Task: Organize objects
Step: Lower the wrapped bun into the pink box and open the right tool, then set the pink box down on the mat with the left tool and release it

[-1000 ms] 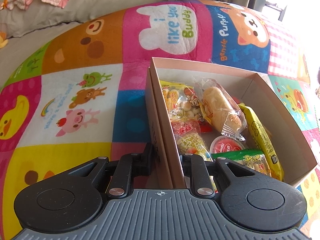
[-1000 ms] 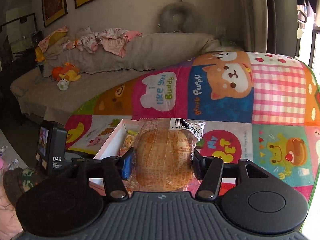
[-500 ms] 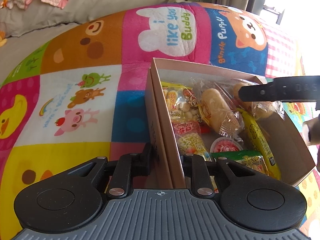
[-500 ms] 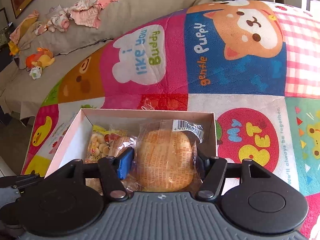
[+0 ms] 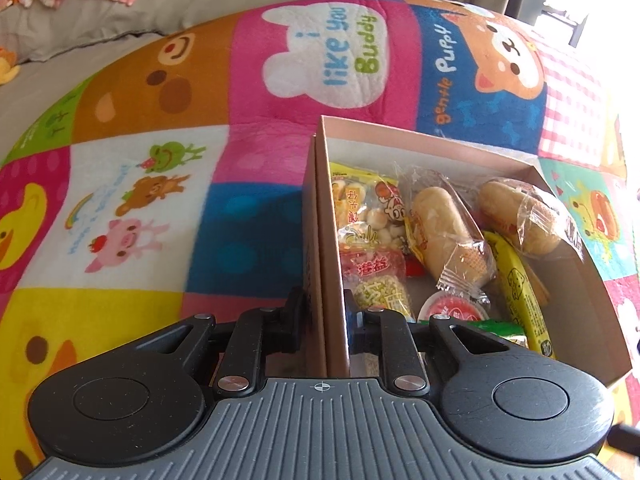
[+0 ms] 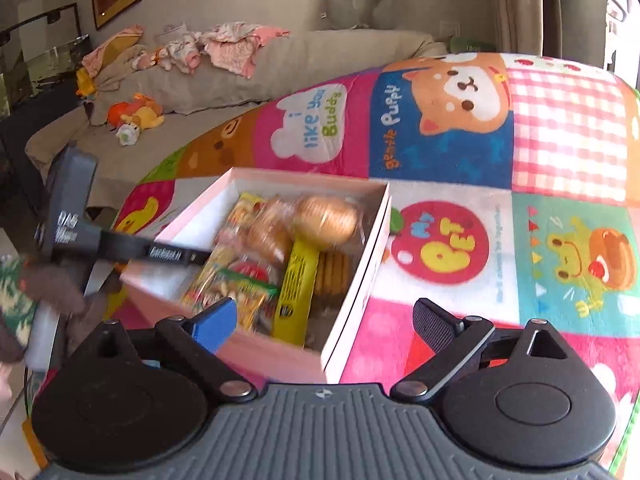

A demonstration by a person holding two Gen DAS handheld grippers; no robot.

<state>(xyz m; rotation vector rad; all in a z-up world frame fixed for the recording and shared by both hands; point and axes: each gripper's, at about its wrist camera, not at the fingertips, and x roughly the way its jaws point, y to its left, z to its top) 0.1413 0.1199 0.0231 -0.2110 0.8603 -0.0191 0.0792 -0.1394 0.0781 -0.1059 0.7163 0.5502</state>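
Snack box [image 5: 472, 152], pale pink cardboard and open-topped, rests on a patchwork cartoon play mat [image 5: 152, 208], toward the mat's near edge and clear of its corners. Left gripper [image 5: 325, 316] straddles the box's left wall, one finger outside and one inside, and its jaws are closing on that cardboard wall with the pads against it. Right gripper [image 6: 324, 322] is above the near right corner of the box; its jaws are opening wide and nothing lies between them, the blue-padded finger [image 6: 214, 320] over the box's near wall and the other finger over the mat. Inside the box, a wrapped bread roll [image 5: 524, 216] lies against the right wall at the far end, touching a yellow snack stick [image 5: 520, 292] below it. A second wrapped roll [image 5: 440, 228] lies beside it toward the middle. A biscuit-ball packet [image 5: 368, 208] sits along the left wall at the far end, with a red-lidded jelly cup [image 5: 452, 308] near the box's near edge. Beyond the mat's far edge, a grey sofa [image 6: 248, 80] carries crumpled clothing [image 6: 224, 44] and a soft toy [image 6: 132, 116].
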